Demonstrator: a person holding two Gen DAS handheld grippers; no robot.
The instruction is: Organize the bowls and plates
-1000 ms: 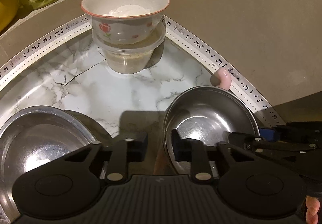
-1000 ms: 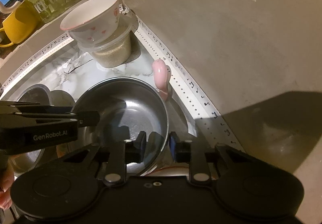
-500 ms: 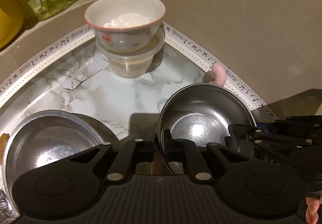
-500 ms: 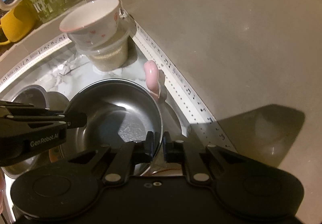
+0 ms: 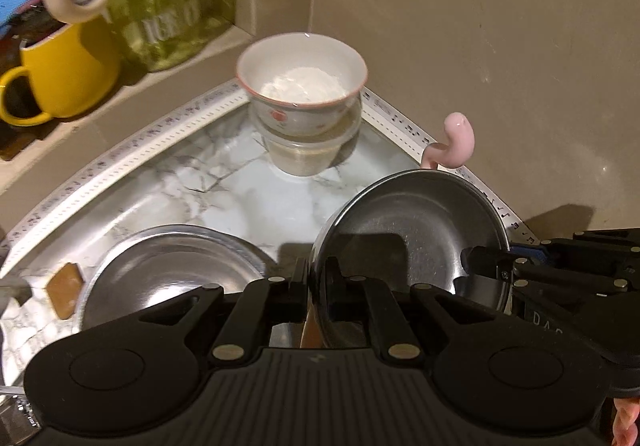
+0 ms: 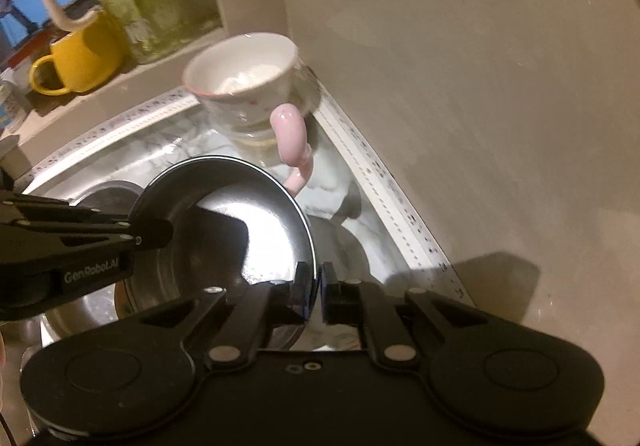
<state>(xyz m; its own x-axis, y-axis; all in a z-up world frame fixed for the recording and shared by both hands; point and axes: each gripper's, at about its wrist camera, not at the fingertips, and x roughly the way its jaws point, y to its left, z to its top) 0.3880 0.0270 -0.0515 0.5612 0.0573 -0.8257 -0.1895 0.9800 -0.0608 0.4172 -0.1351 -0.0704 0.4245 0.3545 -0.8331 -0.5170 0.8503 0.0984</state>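
Marble-look surface [image 5: 248, 197] fills the middle of both views, white trim along its back edges, beige wall behind. Steel bowl [image 5: 416, 238] sits right of centre in the left wrist view and centre-left in the right wrist view. It has come up off the surface since a second ago, and more of the shelf at upper left now shows. So the lift is likely under way, with carry and placing still to do.

Second steel bowl [image 5: 168, 274] rests at lower left, apart from the held one.

Ceramic bowl [image 5: 302, 81] with white contents sits on a clear plastic container [image 5: 308, 153] at upper centre.

Left hand-held gripper [image 5: 309, 282] has its jaws pinched on the held bowl's left rim. Right hand-held gripper [image 6: 318, 286] is pinched on its right rim. Both closed in over the last second.

The held bowl is round, so it has no long axis. It opens upward, tilted somewhat.

Pink hook-shaped piece [image 5: 456, 141] shows just behind its far rim.
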